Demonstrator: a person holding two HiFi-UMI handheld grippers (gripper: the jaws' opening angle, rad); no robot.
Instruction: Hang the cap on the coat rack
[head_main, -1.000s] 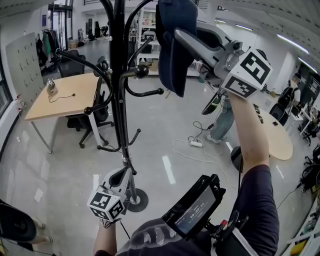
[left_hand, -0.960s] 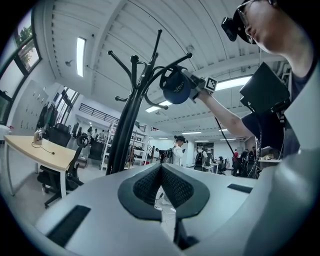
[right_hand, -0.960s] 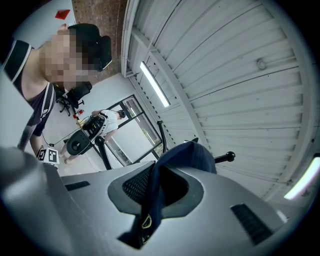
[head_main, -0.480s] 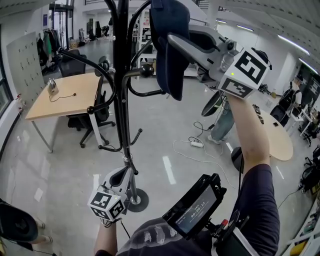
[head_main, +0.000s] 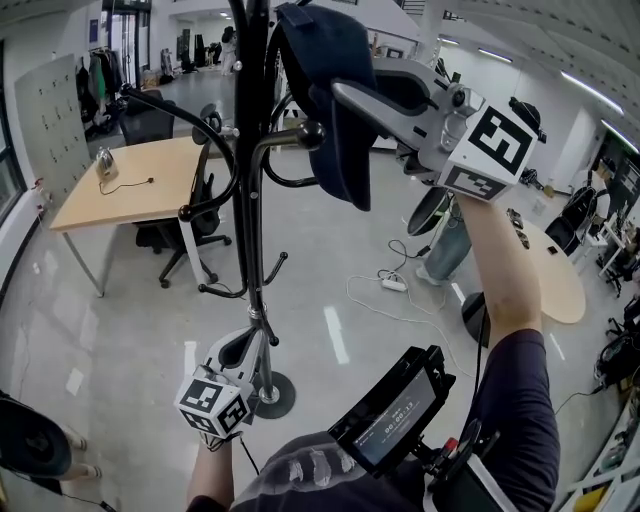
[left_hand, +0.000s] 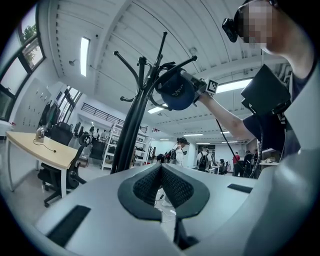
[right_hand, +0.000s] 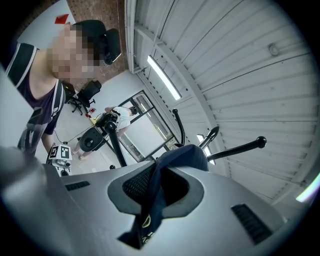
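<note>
Surface (head_main: 140, 185): a wooden top is seen at the far left, with a small object and a thin cable lying on it. A black office chair (head_main: 190, 215) is pushed up to its edge.
Left tongs (head_main: 248, 345): they are held low, just beside the lower part of the pole. The two pads are brought together and nothing is gripped between them.
Coat rack (head_main: 250, 200): a black pole is set upright on a round base (head_main: 272, 398) on the floor. Curved arms are spread out from it at several heights, and one hook (head_main: 311, 132) with a ball end is pointed toward the cap.
Cap (head_main: 330, 60): it is dark blue and is held high, close to the upper arms of the rack. Whether it rests on an arm cannot be decided, because that part is cut by the upper edge of the head view.
Right tongs (head_main: 345, 95): they are raised on an outstretched arm. They are closed on the cloth of the cap, which is pinched between the pads, and a fold is left hanging under them.
Floor at the right: a white cable and a power strip (head_main: 392, 286) are seen there, near a rounded table (head_main: 560, 275).
</note>
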